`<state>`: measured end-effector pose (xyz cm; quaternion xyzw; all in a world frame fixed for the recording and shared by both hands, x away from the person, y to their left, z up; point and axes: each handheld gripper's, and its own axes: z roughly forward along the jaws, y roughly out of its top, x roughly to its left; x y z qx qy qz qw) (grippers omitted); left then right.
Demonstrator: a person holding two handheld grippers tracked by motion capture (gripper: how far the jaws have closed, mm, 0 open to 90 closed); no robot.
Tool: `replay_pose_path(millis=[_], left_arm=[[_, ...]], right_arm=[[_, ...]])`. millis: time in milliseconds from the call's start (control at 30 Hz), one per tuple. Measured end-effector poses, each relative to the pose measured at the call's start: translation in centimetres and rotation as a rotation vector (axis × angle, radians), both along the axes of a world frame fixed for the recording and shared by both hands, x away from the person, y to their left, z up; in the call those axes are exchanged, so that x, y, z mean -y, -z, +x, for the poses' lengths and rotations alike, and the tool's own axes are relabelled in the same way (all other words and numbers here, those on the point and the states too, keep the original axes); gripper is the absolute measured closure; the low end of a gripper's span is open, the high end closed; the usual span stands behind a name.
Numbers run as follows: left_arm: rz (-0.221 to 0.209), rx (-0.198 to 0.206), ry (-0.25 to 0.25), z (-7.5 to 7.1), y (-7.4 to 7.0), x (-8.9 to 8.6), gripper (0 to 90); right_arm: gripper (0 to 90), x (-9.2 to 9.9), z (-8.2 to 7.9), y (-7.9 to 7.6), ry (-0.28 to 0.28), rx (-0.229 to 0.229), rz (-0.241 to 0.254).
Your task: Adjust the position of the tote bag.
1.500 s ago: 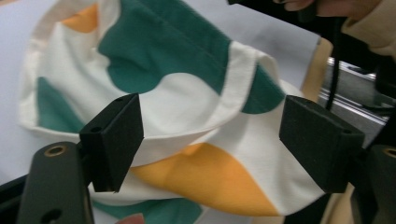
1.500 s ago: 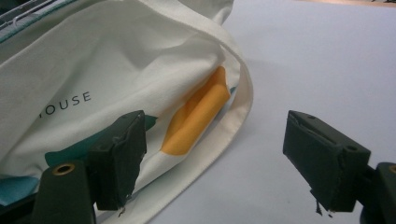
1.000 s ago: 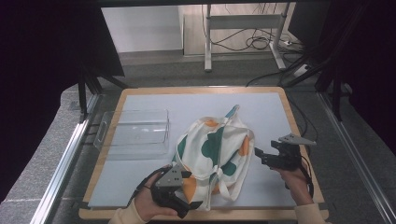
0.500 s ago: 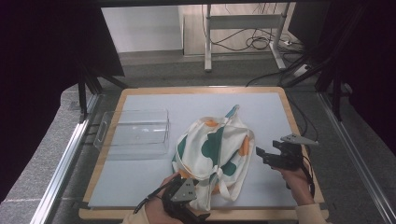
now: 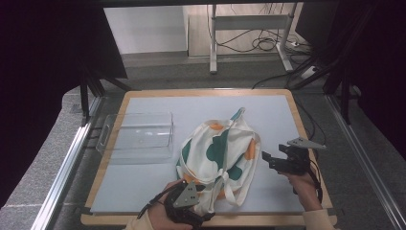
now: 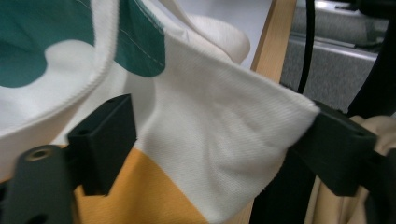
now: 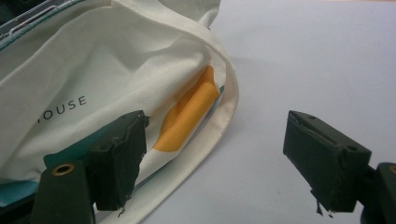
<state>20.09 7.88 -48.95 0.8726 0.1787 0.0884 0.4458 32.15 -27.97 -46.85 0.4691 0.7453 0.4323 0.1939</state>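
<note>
Your left gripper (image 5: 195, 214) sits at the bag's (image 5: 218, 160) near corner by the worktop's (image 5: 143, 177) front edge; its fingers (image 6: 105, 140) have just been closing, w/ white-and-orange cloth between them, not clamped yet. Your right gripper (image 5: 264, 156) is just right of the bag, fingers (image 7: 119, 156) wide, holding nothing

A flat table with a pale grey-blue top and a light wooden rim (image 5: 119, 103) fills the middle of the high view. On it, left of centre, lies a clear rectangular plastic tray (image 5: 136, 136) with a handle at its left end. Just right of the tray, at centre and reaching toward the lower edge, lies a crumpled white cloth bag with green and orange patches (image 5: 218, 153), one strap pointing to the upper right.
</note>
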Motion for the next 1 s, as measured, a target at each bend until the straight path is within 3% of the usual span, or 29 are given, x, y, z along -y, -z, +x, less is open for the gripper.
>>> replay_pose_path(millis=[333, 467, 733, 1000], left_arm=[[-0.079, -0.070, 0.022, 1.1, -0.8, -2.0, 52.5], [-0.091, -0.091, 0.023, 1.4, -0.8, -2.4, 63.9], [-0.104, -0.138, -0.008, 2.4, -0.7, -3.6, 73.7], [-0.109, -0.152, -0.017, 2.7, -0.5, -4.1, 77.1]], right_arm=[[21.3, -0.1, 0.0, 0.1, -0.005, 0.000, -0.005], [21.3, -0.1, 0.0, 0.1, -0.006, -0.003, -0.006], [21.3, -0.1, 0.1, 0.2, -0.007, -0.010, -0.008], [21.4, -0.2, 0.1, 0.3, -0.010, -0.015, -0.015]])
